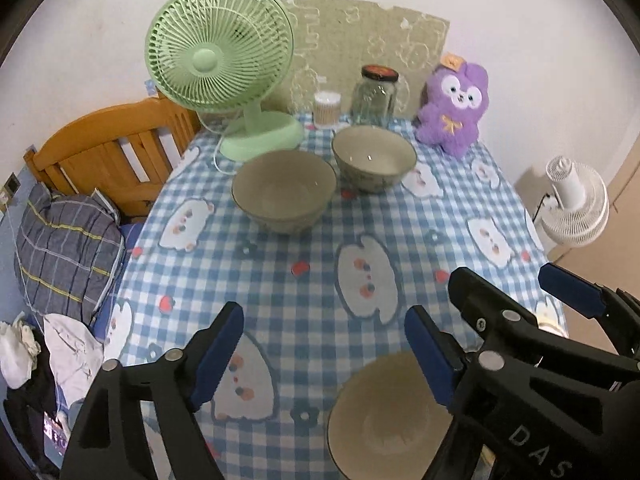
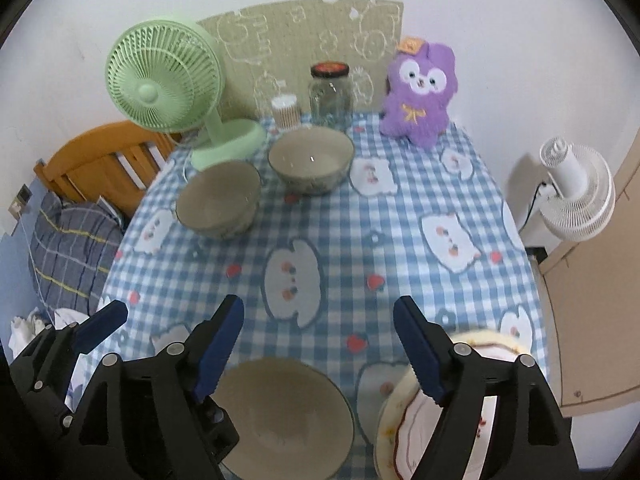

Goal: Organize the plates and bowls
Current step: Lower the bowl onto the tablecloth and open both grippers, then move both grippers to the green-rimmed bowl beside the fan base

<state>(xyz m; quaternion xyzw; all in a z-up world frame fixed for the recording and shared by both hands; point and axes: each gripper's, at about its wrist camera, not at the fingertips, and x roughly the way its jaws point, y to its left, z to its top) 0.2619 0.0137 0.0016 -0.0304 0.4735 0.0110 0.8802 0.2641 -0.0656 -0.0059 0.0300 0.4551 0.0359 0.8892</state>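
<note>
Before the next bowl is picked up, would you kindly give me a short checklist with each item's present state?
1. Left gripper open, nothing between its fingers: ok.
2. Right gripper open, nothing held: ok.
3. Near bowl upright on the tablecloth, free of both grippers: ok.
4. Two far bowls upright, standing apart, not stacked: ok.
5. Plate at the near right, partly hidden by a finger; whether more lie beneath: cannot tell.
6. Green fan close behind the far bowls, limited clearance: not ok.

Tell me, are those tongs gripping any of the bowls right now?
No. Both the left tongs and the right tongs stand open with nothing between them; the nearest bowl sits on the tablecloth below, untouched.
</note>
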